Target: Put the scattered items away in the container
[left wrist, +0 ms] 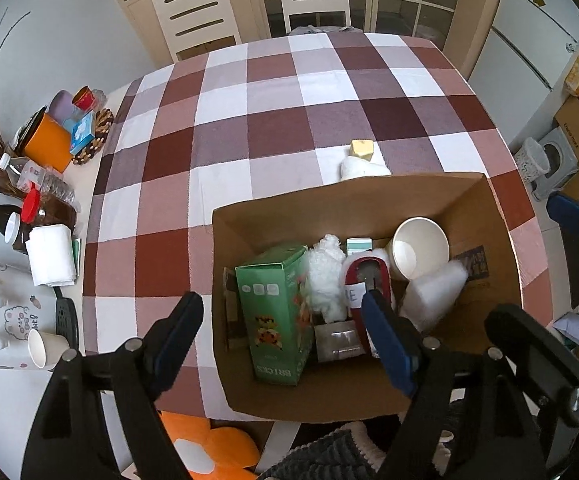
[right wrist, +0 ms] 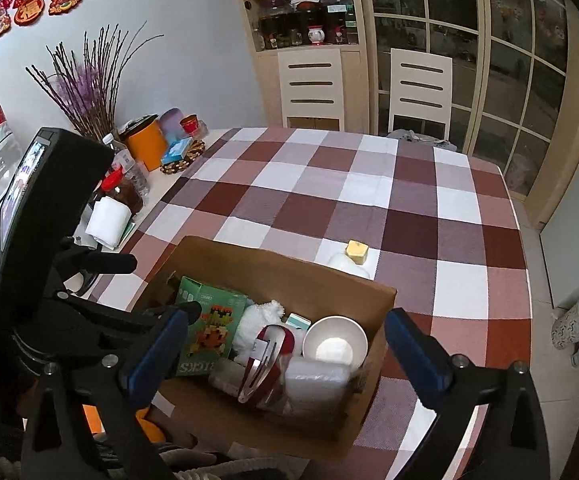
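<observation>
Both claws are spread wide and carry nothing. From the left wrist view, the left claw (left wrist: 281, 320) hangs above the near edge of the cardboard box (left wrist: 329, 392), which sits on the checked bench (left wrist: 273, 120) toward its near right side. Inside the box lie a green brick-set carton (left wrist: 277, 312), a white fluffy wad (left wrist: 325, 280), a red clip-like piece (left wrist: 365, 276), a paper cup (left wrist: 421, 248) and a clear plastic cup (left wrist: 437, 292) on its side. One stray item remains outside: a small yellow block (left wrist: 363, 148) resting on a white lump (left wrist: 363, 168), touching or just beyond the far wall of the box.

From the right wrist view, the right claw (right wrist: 289, 332) hovers over the box (right wrist: 273, 272) with its fingers straddling the contents, and the yellow block (right wrist: 357, 252) shows just past the far rim.

Judging from this, the task is nearly finished. The step in hand would go best by reaching over the far rim, dropping straight down on the block and closing gently, since the soft lump beneath may shift.
</observation>
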`<state>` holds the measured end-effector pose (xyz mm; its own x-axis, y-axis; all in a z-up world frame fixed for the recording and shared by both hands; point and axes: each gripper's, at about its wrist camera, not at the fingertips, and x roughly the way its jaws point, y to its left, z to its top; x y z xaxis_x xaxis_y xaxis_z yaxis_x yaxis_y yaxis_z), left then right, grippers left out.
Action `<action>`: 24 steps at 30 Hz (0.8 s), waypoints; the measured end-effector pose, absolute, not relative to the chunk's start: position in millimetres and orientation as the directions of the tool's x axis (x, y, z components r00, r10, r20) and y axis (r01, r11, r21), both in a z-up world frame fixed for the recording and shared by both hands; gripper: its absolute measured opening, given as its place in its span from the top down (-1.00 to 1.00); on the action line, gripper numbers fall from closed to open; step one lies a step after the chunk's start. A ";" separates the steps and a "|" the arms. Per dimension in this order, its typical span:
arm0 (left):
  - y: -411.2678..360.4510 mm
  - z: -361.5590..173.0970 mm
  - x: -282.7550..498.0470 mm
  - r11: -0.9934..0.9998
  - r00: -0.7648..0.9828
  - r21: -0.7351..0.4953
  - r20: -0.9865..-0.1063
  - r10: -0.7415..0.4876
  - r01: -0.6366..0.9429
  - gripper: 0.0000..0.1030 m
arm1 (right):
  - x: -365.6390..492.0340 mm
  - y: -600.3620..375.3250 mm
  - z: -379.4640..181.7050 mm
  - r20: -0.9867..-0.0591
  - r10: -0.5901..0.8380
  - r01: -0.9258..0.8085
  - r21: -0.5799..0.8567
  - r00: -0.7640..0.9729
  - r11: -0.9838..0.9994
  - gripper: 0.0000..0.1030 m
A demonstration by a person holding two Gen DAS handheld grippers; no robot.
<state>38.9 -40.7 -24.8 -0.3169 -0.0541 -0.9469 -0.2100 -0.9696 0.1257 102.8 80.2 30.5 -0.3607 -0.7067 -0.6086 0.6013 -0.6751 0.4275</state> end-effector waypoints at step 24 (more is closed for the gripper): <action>-36.9 -27.3 51.1 -0.977 -0.284 0.089 -0.958 -0.031 -0.195 -0.60 | 111.2 95.4 26.5 -0.626 -0.682 0.557 0.435 -0.378 -0.707 -0.99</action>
